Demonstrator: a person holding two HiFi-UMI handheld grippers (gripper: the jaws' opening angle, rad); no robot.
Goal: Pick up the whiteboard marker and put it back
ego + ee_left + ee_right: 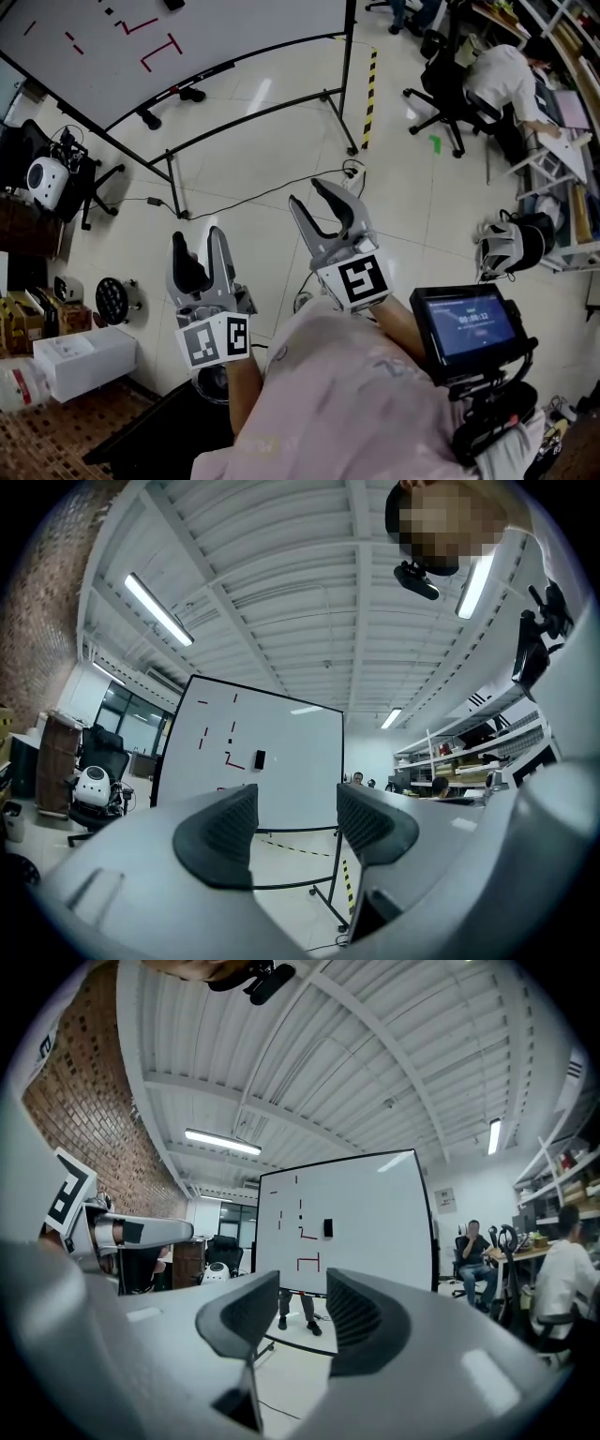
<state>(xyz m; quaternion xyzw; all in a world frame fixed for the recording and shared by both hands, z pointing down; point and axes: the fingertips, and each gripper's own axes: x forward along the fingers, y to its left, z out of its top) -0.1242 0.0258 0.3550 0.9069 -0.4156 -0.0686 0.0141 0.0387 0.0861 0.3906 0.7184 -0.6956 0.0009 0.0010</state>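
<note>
Pale tiled floor (281,141) fills the workspace, an open lab room. A wheeled whiteboard (187,37) stands ahead of the operator, well apart from both tools. No worktop lies within reach.

**Tongs state**
- Left tongs (295,827): jaws partly apart, nothing between the pads; only the whiteboard and floor show through the gap.
- Right tongs (302,1312): jaws apart by a narrower gap, likewise empty.

**Task item location**
The whiteboard marker cannot be picked out with certainty. A small black block (328,1228) sits on the board face beside red strokes, but it is too small to identify. The marker is probably at the board or its lower ledge.

**Handling (judged)**
- Light, rigid, smooth plastic barrel; likely to roll or slip.
- Grip across the barrel near mid-length, clear of the cap.
- Moderate closing force should be enough, since the item is not fragile.

**Containers**
- White box (82,364) on the floor at the operator's left: lid shut, contents not visible.
- Brown cartons (23,319) beside it: contents cannot be determined.
</note>
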